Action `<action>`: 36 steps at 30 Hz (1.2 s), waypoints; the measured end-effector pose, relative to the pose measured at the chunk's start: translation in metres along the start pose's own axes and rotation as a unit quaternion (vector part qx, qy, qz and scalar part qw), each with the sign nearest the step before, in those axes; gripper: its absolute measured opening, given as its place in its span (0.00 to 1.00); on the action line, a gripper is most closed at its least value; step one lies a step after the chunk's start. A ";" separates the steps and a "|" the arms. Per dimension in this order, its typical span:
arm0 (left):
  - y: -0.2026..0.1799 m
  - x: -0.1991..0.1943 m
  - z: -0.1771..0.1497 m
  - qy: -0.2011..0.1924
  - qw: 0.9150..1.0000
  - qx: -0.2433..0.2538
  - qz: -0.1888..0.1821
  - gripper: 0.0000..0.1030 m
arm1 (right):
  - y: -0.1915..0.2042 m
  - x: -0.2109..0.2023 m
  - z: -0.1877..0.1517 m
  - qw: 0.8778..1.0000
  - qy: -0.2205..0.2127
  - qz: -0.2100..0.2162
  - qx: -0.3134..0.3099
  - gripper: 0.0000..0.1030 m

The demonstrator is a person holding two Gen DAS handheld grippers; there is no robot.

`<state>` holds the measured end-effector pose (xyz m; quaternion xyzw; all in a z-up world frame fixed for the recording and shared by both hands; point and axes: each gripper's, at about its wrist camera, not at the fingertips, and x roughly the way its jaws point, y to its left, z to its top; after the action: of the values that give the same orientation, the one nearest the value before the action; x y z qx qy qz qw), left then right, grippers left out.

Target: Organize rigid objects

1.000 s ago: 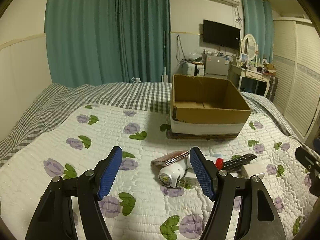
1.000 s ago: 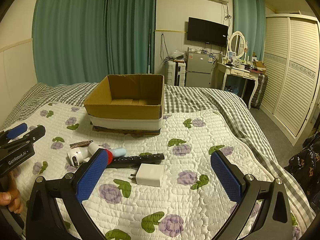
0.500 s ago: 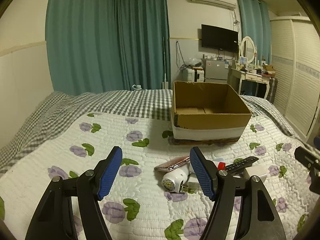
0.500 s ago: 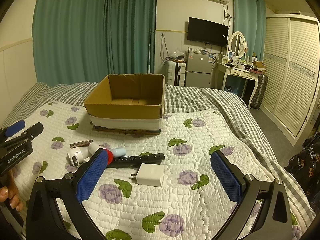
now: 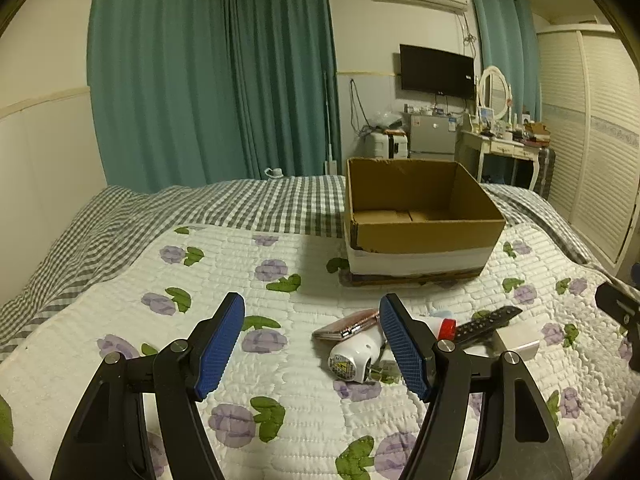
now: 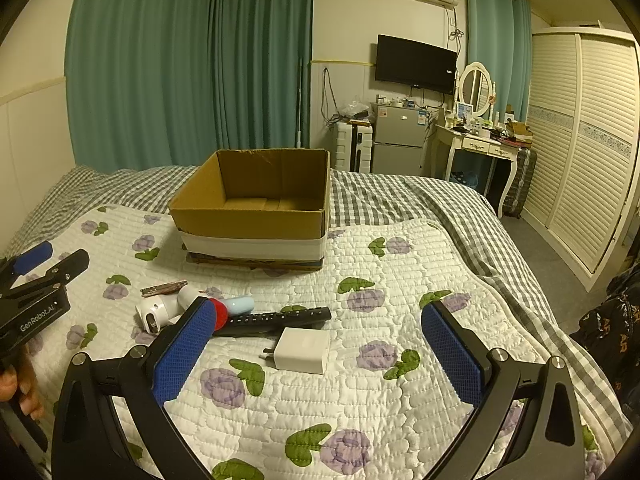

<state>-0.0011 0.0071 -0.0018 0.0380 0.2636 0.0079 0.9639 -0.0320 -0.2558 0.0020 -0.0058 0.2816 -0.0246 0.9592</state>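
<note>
An open, empty cardboard box [image 5: 420,232] [image 6: 256,216] stands on the bed's quilt. In front of it lie a pink flat case [image 5: 346,325] [image 6: 164,289], a white device [image 5: 356,354] [image 6: 160,312], a light blue tube with a red cap [image 6: 236,306], a black remote [image 6: 280,318] [image 5: 486,322] and a white charger plug [image 6: 302,350] [image 5: 518,342]. My left gripper [image 5: 310,344] is open and empty, held above the quilt just left of the pile. My right gripper [image 6: 320,354] is open and empty, with the charger between its fingers' line of sight.
The floral quilt [image 6: 360,400] covers a checked bedsheet [image 6: 400,200]. Green curtains [image 5: 200,80], a fridge [image 6: 398,140], a dressing table [image 6: 476,144] and a louvred wardrobe [image 6: 580,140] stand beyond the bed. The bed's right edge drops to the floor [image 6: 552,256].
The left gripper has risen and tilted up a little, so the box and objects sit lower in its view. The right gripper has barely moved. Both stay open.
</note>
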 end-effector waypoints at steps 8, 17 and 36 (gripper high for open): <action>0.008 -0.002 0.020 0.008 1.000 0.017 -0.020 0.71 | -0.010 -0.017 0.043 1.000 -0.021 0.008 0.000 1.00; 0.023 0.018 0.036 0.043 0.997 0.028 -0.051 0.71 | -0.013 -0.018 0.066 0.999 -0.032 -0.002 -0.033 1.00; -0.024 0.105 0.016 0.133 0.977 0.135 -0.093 0.71 | -0.002 0.066 0.016 0.997 0.059 0.002 -0.050 1.00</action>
<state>0.0967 -0.0143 -0.0433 0.1413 0.3906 -0.1125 0.9027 0.0323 -0.2608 -0.0206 -0.0521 0.3383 -0.0088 0.9396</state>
